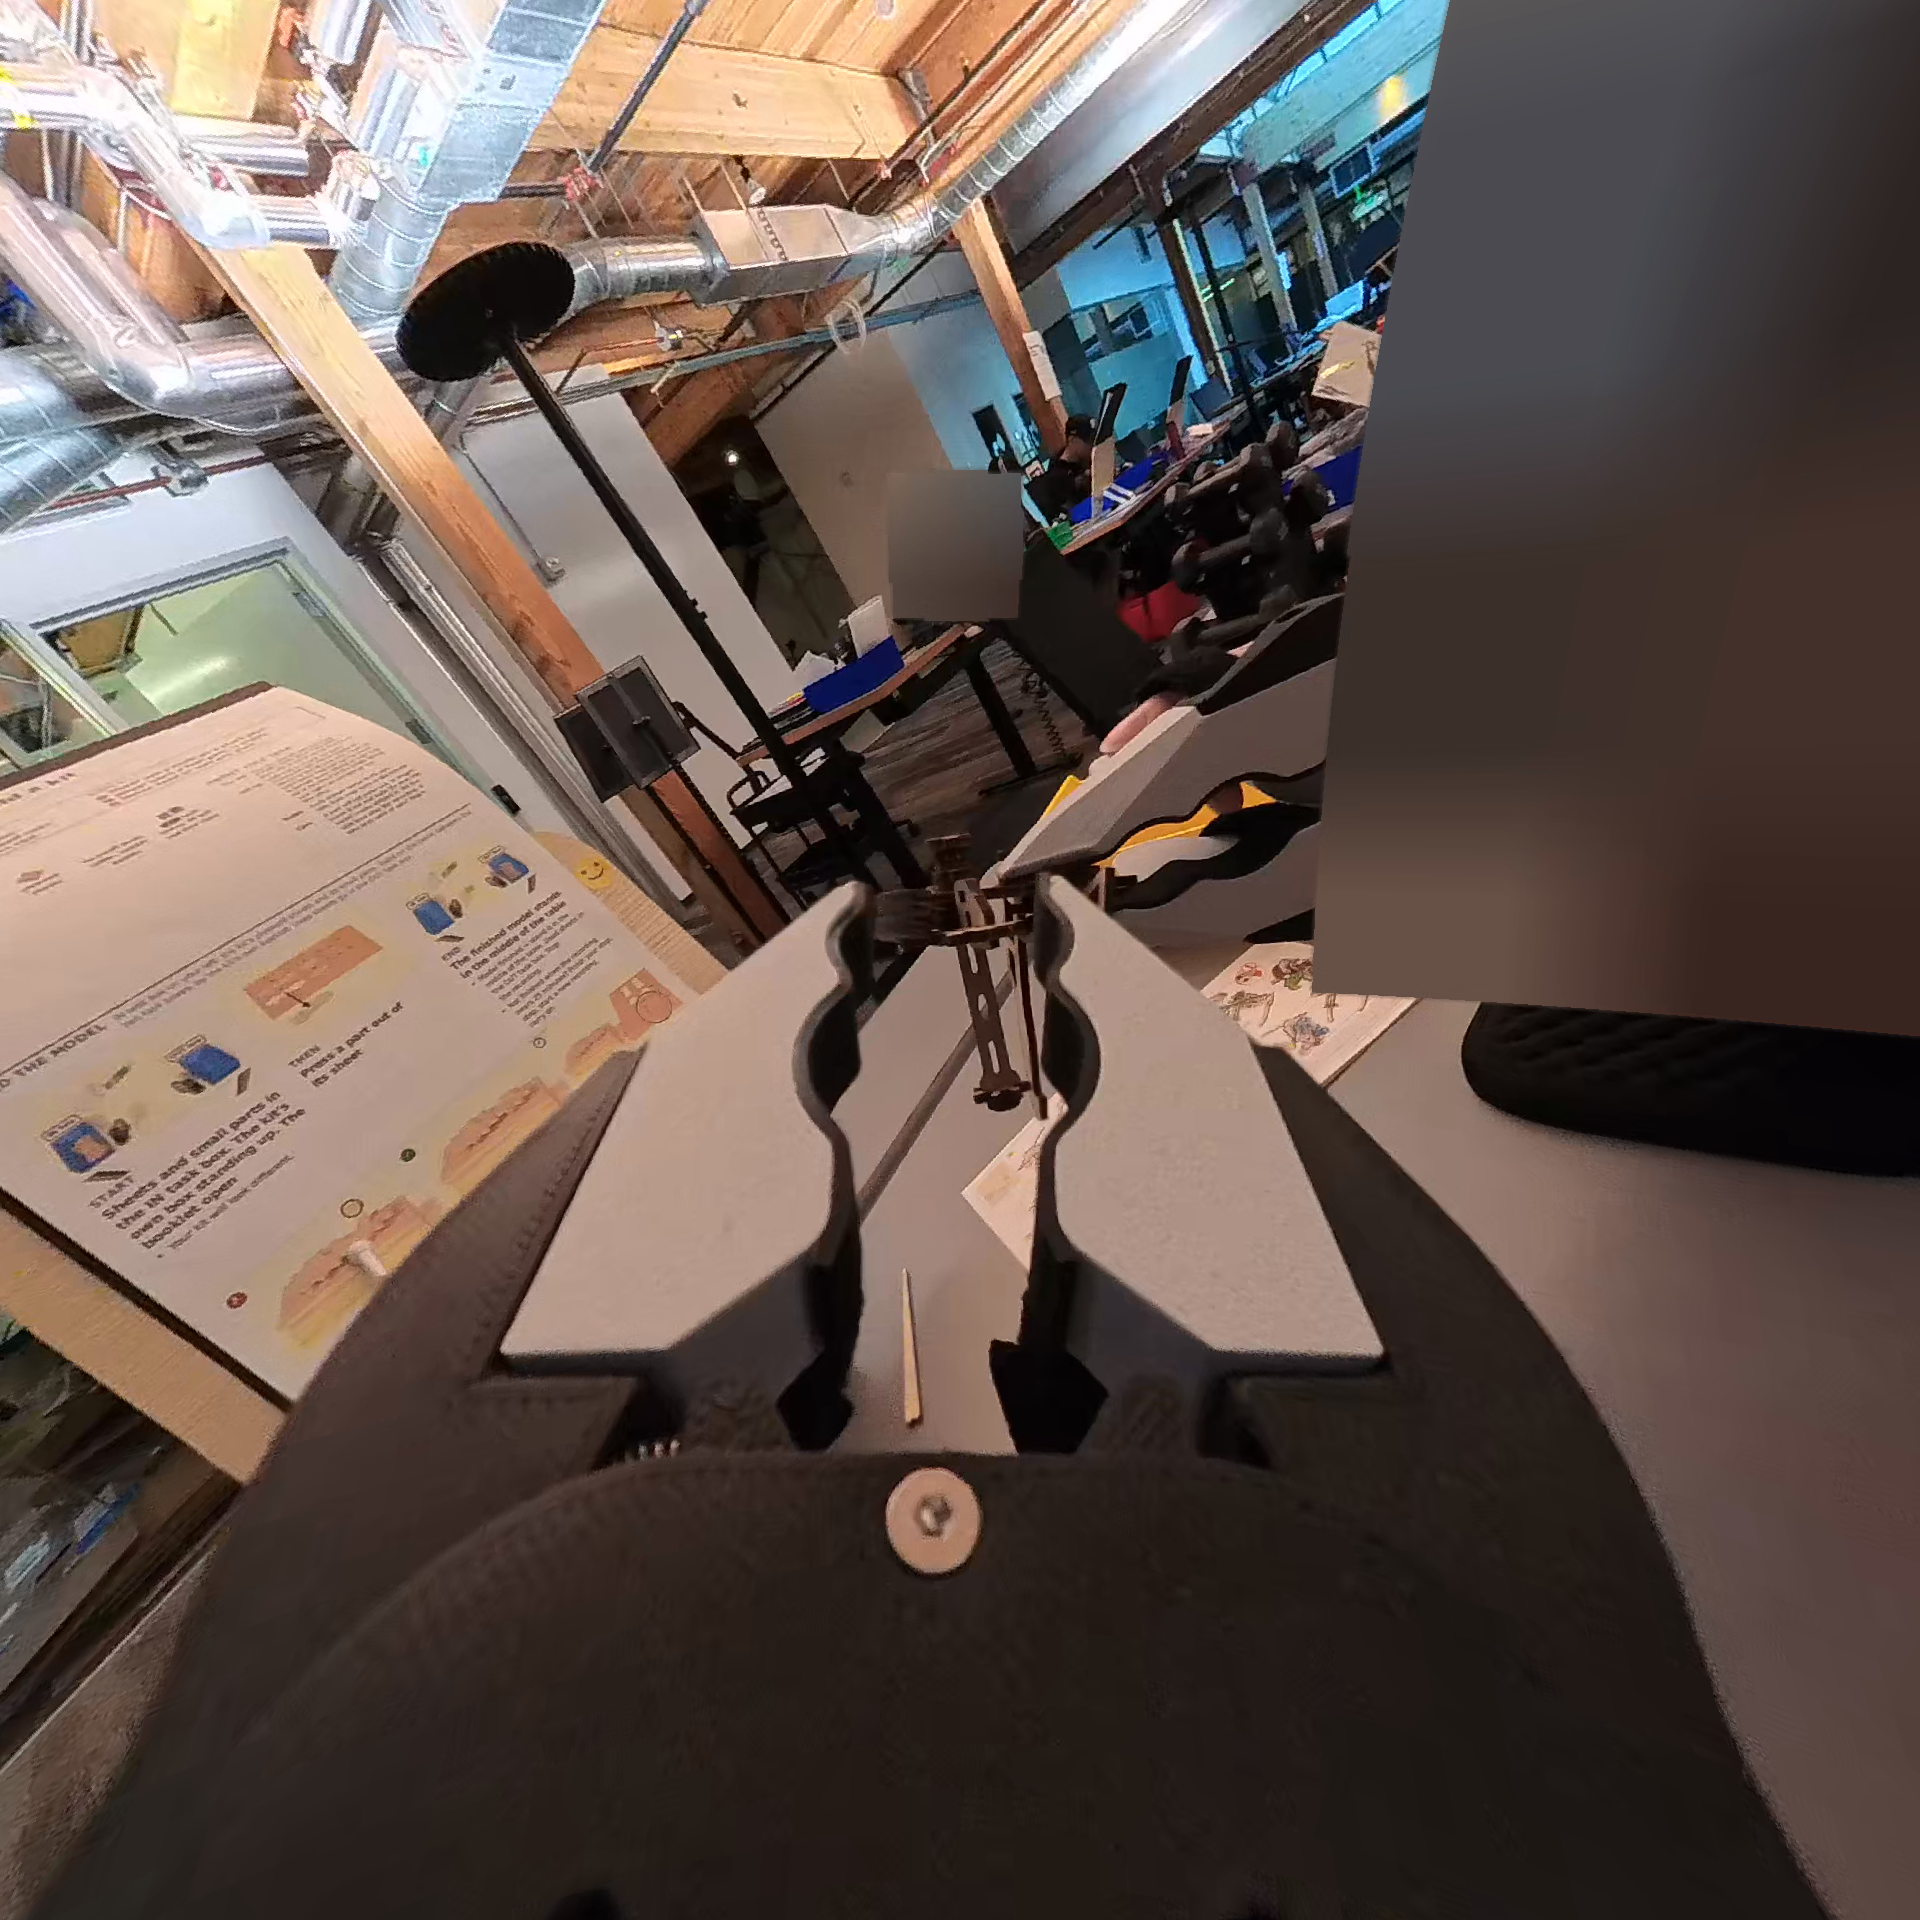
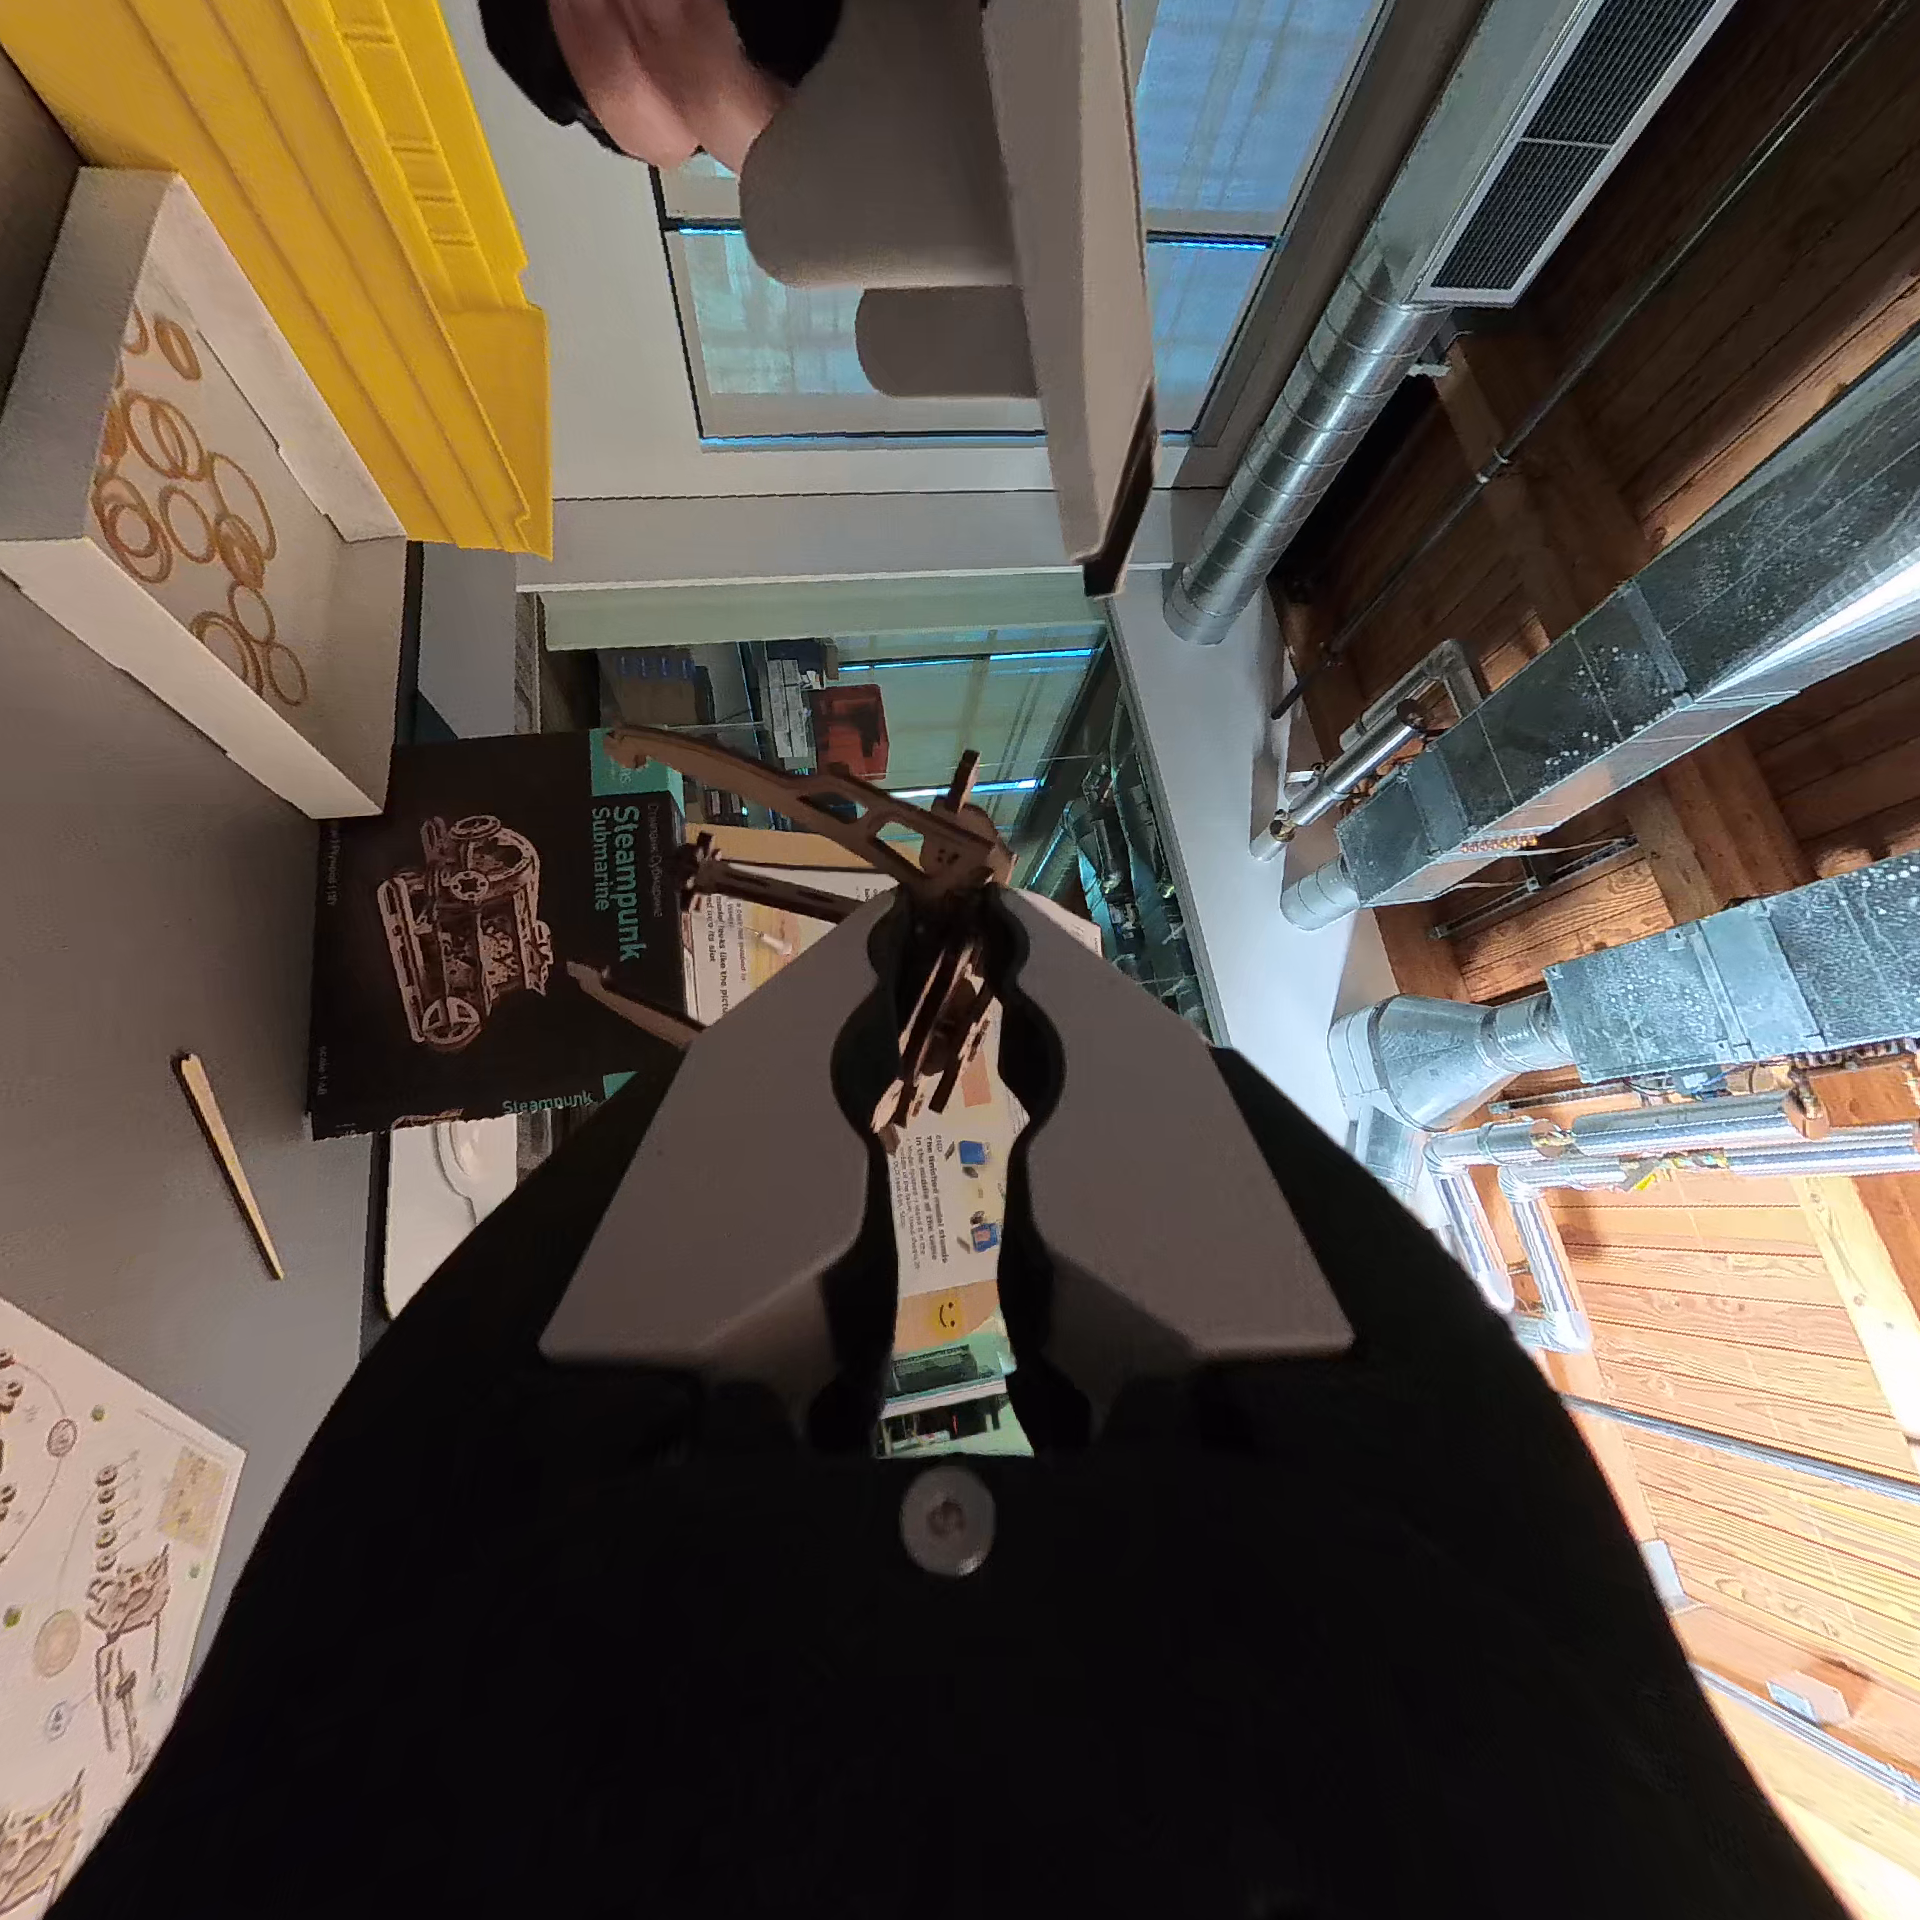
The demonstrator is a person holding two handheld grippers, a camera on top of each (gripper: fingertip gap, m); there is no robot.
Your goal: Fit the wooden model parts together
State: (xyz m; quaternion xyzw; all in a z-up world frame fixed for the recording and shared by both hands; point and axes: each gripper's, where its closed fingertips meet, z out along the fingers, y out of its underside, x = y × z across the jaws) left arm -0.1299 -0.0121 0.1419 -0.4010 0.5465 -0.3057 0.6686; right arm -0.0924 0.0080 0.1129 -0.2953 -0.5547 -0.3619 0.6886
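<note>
My right gripper (image 2: 943, 902) is shut on a small wooden model assembly (image 2: 935, 1023) and holds it in the air. Thin wooden arms (image 2: 790, 800) stick out past its tips to the upper left. My left gripper (image 1: 951, 902) has its jaws a narrow gap apart. The same assembly (image 1: 971, 925) shows between its tips, with a strip hanging down. I cannot tell whether these jaws touch it. In the right wrist view the left gripper's finger (image 2: 1081, 312) ends a little short of the model. The right gripper's finger (image 1: 1091, 810) reaches in from the upper right.
A loose wooden stick (image 2: 229, 1164) lies on the grey table (image 1: 1558, 1351). A black kit box (image 2: 468, 914), a white box with a sheet of wooden rings (image 2: 187, 499) and a yellow bin (image 2: 395, 239) stand behind. Instruction sheets (image 2: 94, 1558) and a propped poster (image 1: 260, 987) are nearby. There is about 6 centimeters between the tips of the two grippers.
</note>
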